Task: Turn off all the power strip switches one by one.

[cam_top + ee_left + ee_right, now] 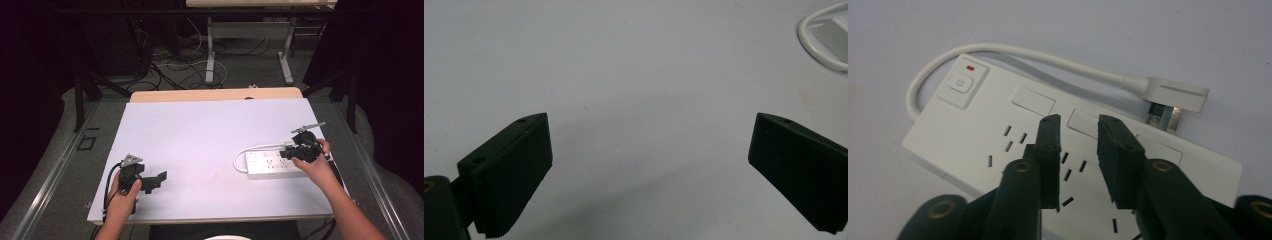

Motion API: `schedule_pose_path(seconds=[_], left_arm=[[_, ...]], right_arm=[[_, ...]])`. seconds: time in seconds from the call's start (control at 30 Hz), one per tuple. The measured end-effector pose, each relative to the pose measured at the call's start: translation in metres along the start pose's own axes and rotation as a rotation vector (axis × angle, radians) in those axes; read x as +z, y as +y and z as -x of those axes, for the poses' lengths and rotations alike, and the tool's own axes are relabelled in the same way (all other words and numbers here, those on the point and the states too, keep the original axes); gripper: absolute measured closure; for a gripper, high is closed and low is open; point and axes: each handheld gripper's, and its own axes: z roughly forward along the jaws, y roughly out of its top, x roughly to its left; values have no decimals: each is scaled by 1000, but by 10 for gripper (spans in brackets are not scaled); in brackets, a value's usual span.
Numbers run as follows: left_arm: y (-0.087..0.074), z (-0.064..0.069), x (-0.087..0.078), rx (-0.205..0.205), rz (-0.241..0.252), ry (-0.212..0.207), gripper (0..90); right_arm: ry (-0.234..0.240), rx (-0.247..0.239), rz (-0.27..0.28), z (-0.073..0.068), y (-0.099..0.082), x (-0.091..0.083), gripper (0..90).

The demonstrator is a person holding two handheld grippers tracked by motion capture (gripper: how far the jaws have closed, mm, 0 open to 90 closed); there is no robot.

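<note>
At the left of the high view the left gripper (159, 179) rests low over the bare tabletop (200, 135), held in the person's left hand (123, 192), its jaws spread wide apart with nothing between them. In its own view the white cable (811, 42) curls into the upper right corner, well apart from the jaws.

Further right lies the white power strip (272, 164), flat near the tabletop's right edge, its cable looping round its left end and its plug (1175, 95) lying just beside its far side. The right gripper (1079, 131) hovers over the middle of the strip, jaws narrowly apart and holding nothing; whether the tips touch the strip's face is hard to tell.

The step in hand looks like an approach to the strip or its plug. The next move probably calls for reaching past the sockets to the plug, opening wider and closing squarely on its body.
</note>
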Motion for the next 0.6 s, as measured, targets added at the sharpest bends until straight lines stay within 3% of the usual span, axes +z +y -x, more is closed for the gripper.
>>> schedule_pose_path(seconds=[0.07,0.17,0.2,0.43,0.6], left_arm=[[0,0,0,-1,1,0,40],[0,0,0,-1,1,0,40],[0,0,0,1,0,0,40],[0,1,0,1,-1,0,40],[0,1,0,1,-1,-1,40]], right_arm=[[1,-4,14,-2,-1,-1,603],[2,-46,44,-7,-3,-4,543],[11,-37,48,-9,-4,-4,539],[32,-106,85,-24,-11,-6,474],[27,-120,97,-33,-18,-6,417]])
